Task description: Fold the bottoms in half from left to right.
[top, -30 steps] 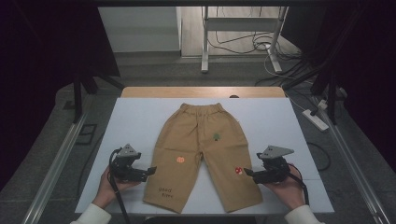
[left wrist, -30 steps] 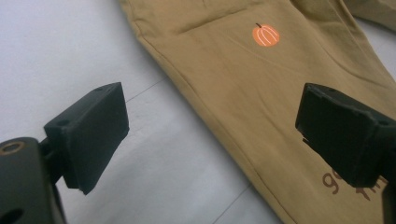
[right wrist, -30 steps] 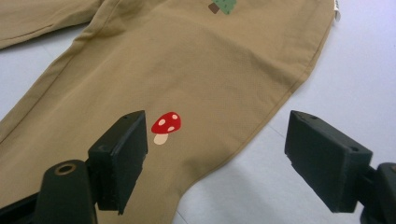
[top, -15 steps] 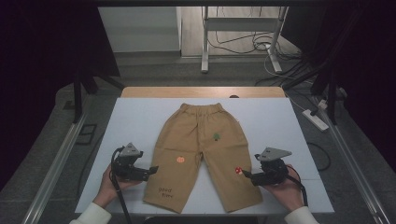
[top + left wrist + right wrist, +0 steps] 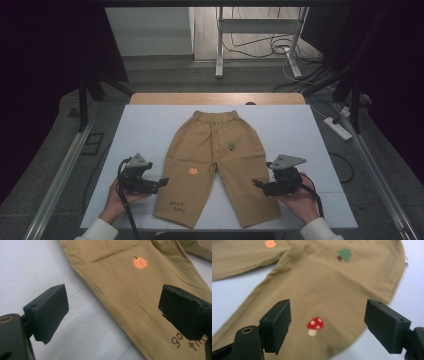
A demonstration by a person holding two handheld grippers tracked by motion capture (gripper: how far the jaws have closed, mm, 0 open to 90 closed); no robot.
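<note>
Your tan shorts (image 5: 215, 165) lie flat on the white table (image 5: 310, 135), waistband at the far side and both legs running toward you. The left leg carries an orange pumpkin print (image 5: 192, 170) and dark lettering (image 5: 176, 206) near its hem; the right leg has a green tree print (image 5: 232, 146) higher up.

Your left gripper (image 5: 162, 181) sits just left of the left leg, near its outer seam, pointing right toward the cloth. In the left gripper view its fingers (image 5: 50, 310) are spread wide apart and grasp nothing: one stands over bare table, the other over the tan cloth by the lettering, with the leg's outer edge running between them. Whether they touch the cloth you cannot tell from these views.

Your right gripper (image 5: 256, 184) sits at the right leg's outer edge, pointing left toward the cloth. In the right gripper view its fingers (image 5: 277, 322) are likewise spread wide and empty, with a red mushroom print (image 5: 314, 325) on the leg lying between them; one is over the cloth, the other over the table just past the leg's edge.

Your hands come in from the near edge, the left hand (image 5: 117, 202) and the right hand (image 5: 300, 200) each wrapped around its gripper, well apart with both legs between them.
</note>
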